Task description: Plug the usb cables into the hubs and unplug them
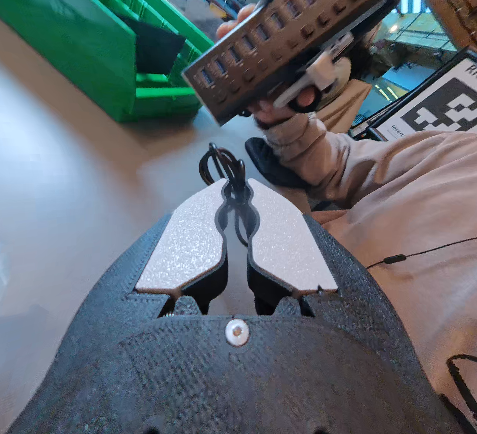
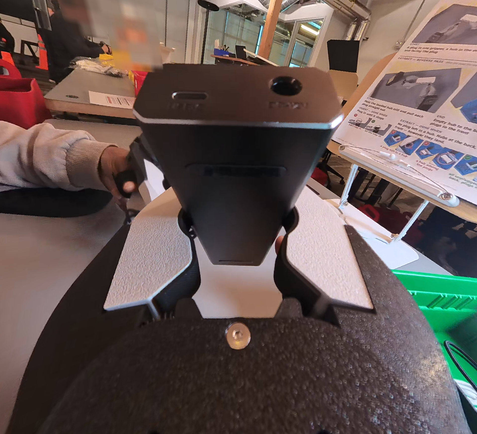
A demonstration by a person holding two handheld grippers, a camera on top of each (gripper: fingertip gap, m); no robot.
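My left gripper (image 1: 236,184) is shut on a coiled black usb cable (image 1: 222,163), whose loops stick out past the fingertips, low over the table (image 1: 51,176); no plug shows. A long dark metal hub (image 1: 296,34) with two rows of ports hangs in the air above and to the right, ports facing the left gripper. My right gripper (image 2: 236,215) is shut on this hub (image 2: 236,153), gripping its near end. The hub's far end face, with a slot port and a round socket, points away. No cable is in the ports I see.
A green bin (image 1: 90,47) stands on the table at the left, also at the lower right in the right wrist view (image 2: 438,300). An instruction sheet on a white stand (image 2: 426,111) is at the right. A black arm pad (image 1: 268,163) lies under my sleeve. People work at a far table.
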